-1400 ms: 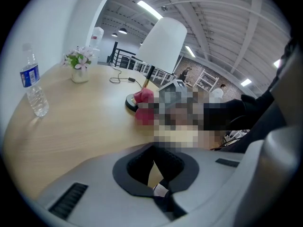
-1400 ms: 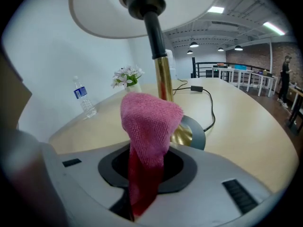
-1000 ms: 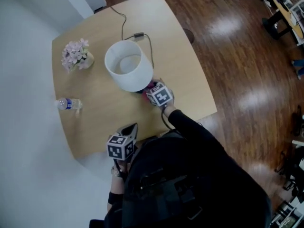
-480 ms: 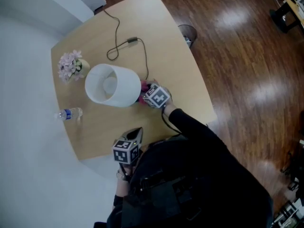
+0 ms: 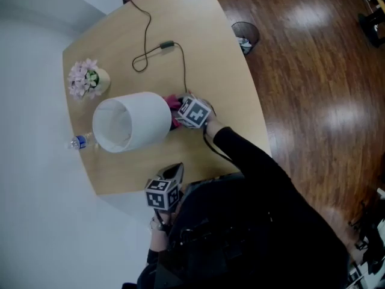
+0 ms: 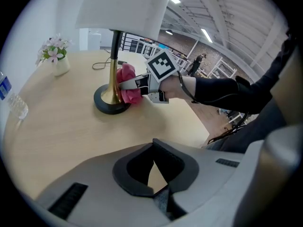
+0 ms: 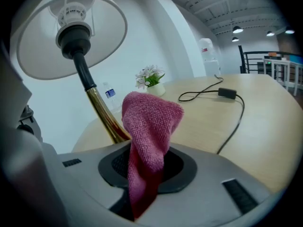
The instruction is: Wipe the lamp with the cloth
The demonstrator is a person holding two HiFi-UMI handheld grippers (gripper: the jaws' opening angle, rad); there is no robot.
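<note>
Two grippers are seen in the head view: the left gripper is held over the near edge of the table, well apart from the lamp, while the right gripper is reached in just beside it. The lamp is placed mid-table, and a little of the pink cloth is glimpsed at its far side. Everything below the white shade is hidden there, and the right jaws are covered by the gripper's own body. In the left gripper view, the left jaws are found pressed together with nothing between them. Beyond them the cloth is seen laid against the gold stem just above the black base; the top of the shade is cut off by the frame. In the right gripper view, the right jaws are found partly closed on a bunched fold of the cloth, the rest being left standing beyond them as a soft peak beside the stem. Whether cloth and stem touch cannot be made out from this angle. The cloth is judged light and limp, so a firm pinch on a gathered fold is needed. The lamp is judged top-heavy, its stem smooth and slippery, its shade thin and easily dented; if steadying is wanted, the base or low stem is best gripped, not the shade.
</note>
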